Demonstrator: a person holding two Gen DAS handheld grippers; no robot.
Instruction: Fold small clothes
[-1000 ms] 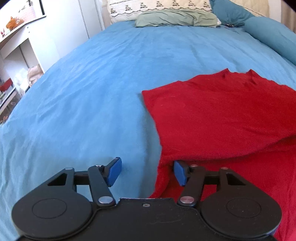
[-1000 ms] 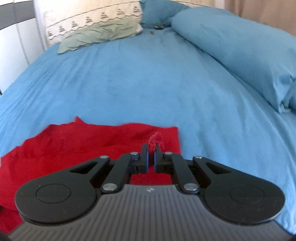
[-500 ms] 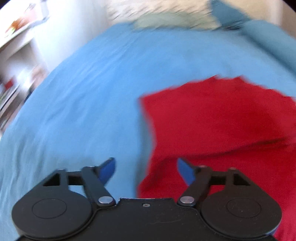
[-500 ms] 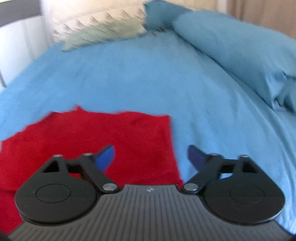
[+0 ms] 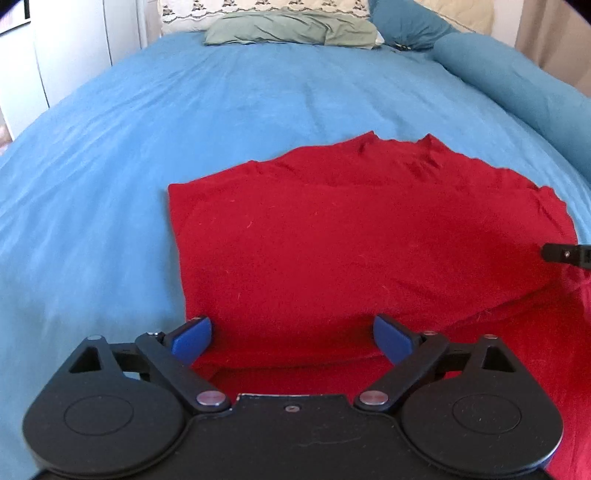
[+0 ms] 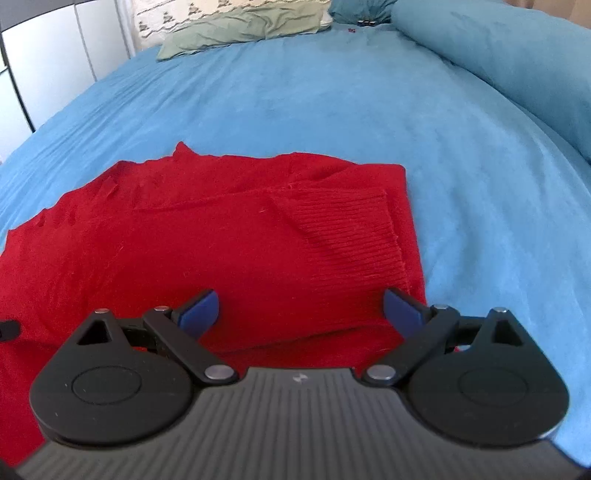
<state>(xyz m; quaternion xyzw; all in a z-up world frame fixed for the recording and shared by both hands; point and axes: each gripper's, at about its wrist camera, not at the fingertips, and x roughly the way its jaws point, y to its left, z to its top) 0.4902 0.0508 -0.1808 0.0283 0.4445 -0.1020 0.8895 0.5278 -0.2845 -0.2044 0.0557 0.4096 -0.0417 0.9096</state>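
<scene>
- Left wrist view: the left gripper [image 5: 292, 338] fills the bottom of the frame, its blue-padded jaws spread wide and opening, nothing pinched between them.
- Just past those jaws lies a red sweater [image 5: 351, 240], folded over on itself, with the fold's near edge running under the fingertips.
- At the far right edge of this view, a black tip of the other gripper pokes in over the red fabric.
- Right wrist view: the right gripper [image 6: 301, 312] also has its jaws fully apart and empty, hovering above the sweater's right side.
- A ribbed cuff [image 6: 354, 229] of the sweater lies flat on top, just beyond the right-hand pad.
- The sweater rests on a blue bedspread [image 6: 332, 103] that covers the whole bed.
- Farther off, a long blue bolster [image 6: 509, 55] runs along the right side.
- At the head of the bed sit a sage-green pillow [image 5: 291, 31] and, behind it, a cream patterned one [image 5: 258, 7].
- White cupboard doors [image 5: 66, 55] stand at the far left.
</scene>
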